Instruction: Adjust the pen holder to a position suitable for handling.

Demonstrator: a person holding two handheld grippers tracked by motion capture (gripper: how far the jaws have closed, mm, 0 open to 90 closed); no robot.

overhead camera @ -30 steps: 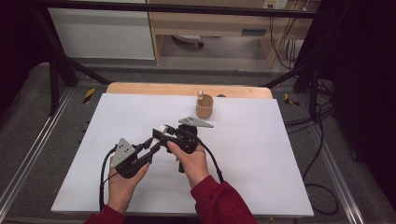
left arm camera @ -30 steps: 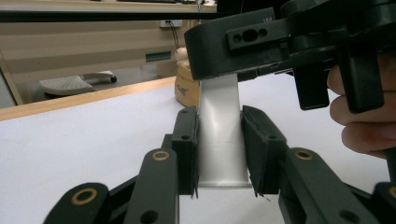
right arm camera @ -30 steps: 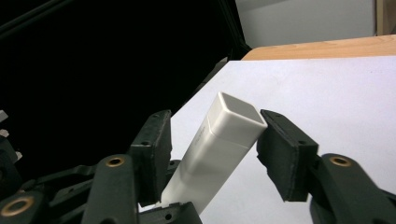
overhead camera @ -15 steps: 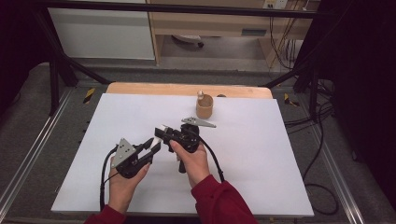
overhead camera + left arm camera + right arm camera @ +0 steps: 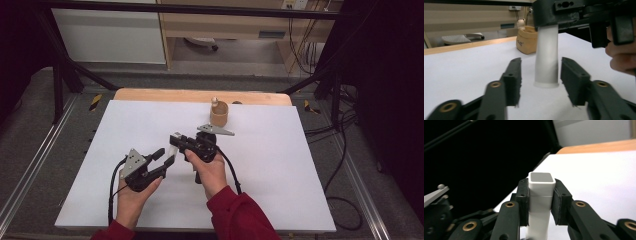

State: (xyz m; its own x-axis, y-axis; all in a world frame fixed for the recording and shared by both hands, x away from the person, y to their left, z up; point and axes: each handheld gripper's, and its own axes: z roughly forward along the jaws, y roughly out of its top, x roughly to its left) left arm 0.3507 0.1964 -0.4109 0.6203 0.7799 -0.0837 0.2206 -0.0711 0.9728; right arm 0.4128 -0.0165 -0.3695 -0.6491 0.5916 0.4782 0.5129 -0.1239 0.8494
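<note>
On the white bench (image 5: 300, 165), my right claw (image 5: 541, 195) grips the tube (image 5: 541, 192) by its top. It hangs upright between my open left claw (image 5: 541, 82), whose jaws just spread.

High view: room dim, sides near black; white surface (image 5: 280, 165) evenly lit from above, w/ soft faint shadows under hands, no glare. Slightly soft overall. Left gripper view: bright; near jaws motion-blurred, white tube (image 5: 546, 53) soft-edged, pouch (image 5: 527, 40) behind a bit out of focus. Right gripper view: left half black, surface nearly blown out at right, tube cap sharp, background blurred.
</note>
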